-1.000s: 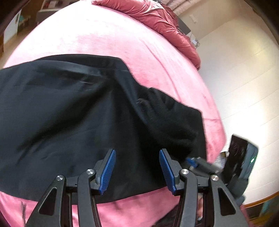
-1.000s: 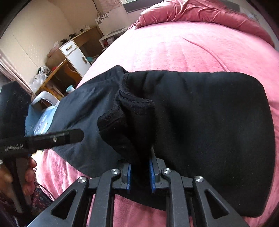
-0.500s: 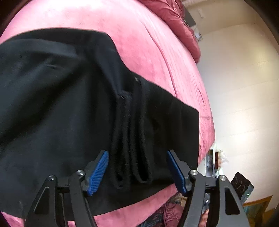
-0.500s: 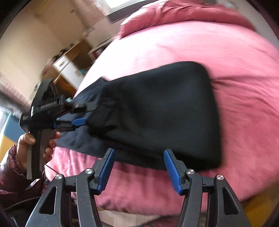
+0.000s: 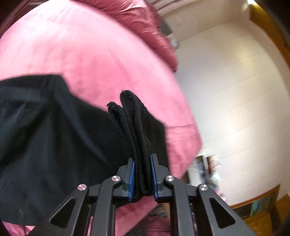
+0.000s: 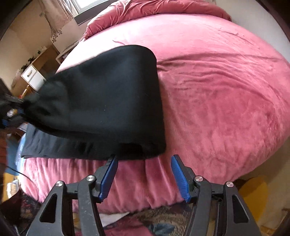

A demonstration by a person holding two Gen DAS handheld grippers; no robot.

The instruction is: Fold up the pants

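Observation:
Black pants (image 6: 108,94) lie folded on the pink bed (image 6: 217,90), their folded end rounded toward the middle of the mattress. In the left wrist view the pants (image 5: 54,136) spread to the left. Their bunched ribbed edge (image 5: 134,116) stands up between the blue pads of my left gripper (image 5: 142,158), whose jaws are closing and press on it. My right gripper (image 6: 144,158) is open just in front of the pants' near edge, over the bed's side, with nothing between its fingers. The left gripper (image 6: 10,109) shows as a blur at the pants' far left end.
A crumpled pink duvet (image 6: 154,10) lies at the head of the bed. A wooden dresser with white drawers (image 6: 32,74) stands beyond the left side. A patterned rug (image 6: 145,223) and a yellow object (image 6: 253,196) lie on the floor below.
My left gripper went from open around the bunched edge to closed on it and lifted it. My right gripper let go of the pants, opened and drew back toward the bed's near edge.

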